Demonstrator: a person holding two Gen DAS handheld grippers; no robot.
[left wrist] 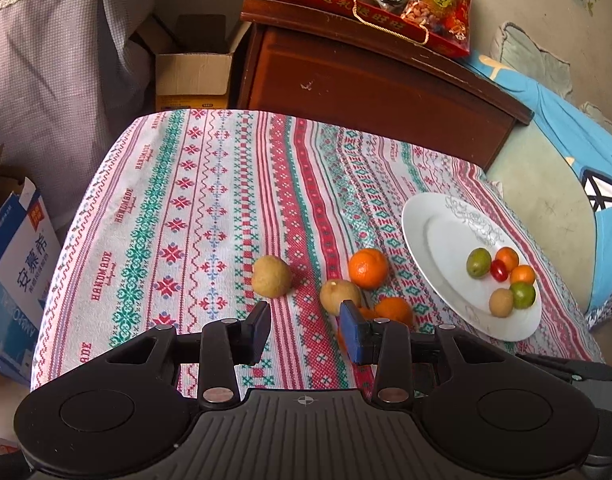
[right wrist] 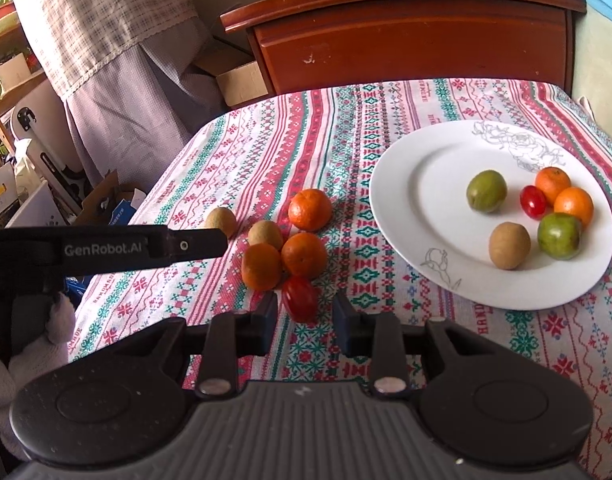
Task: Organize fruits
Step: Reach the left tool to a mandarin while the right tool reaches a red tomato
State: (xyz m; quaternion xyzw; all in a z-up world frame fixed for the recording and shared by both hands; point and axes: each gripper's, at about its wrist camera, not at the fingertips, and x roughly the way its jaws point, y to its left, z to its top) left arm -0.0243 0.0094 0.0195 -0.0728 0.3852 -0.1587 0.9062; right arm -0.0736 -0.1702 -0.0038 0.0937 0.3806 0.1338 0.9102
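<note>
Right gripper (right wrist: 304, 316) hangs low over the patterned tablecloth (right wrist: 234, 152), jaws partly open and empty, a cherry tomato (right wrist: 299, 298) just ahead between the fingertips, untouched. Left gripper (left wrist: 304, 330) likewise part-open, holding nothing. Loose tangerines (right wrist: 309, 209) and kiwis (right wrist: 265, 234) cluster left of the white plate (right wrist: 422, 184), which carries six fruits.

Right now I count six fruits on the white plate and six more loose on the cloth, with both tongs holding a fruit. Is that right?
Not quite: neither tongs hold anything. The right wrist view shows the right tongs open and empty just short of the loose red tomato; the left tongs are empty too. Six on the white plate and six loose is correct.
</note>
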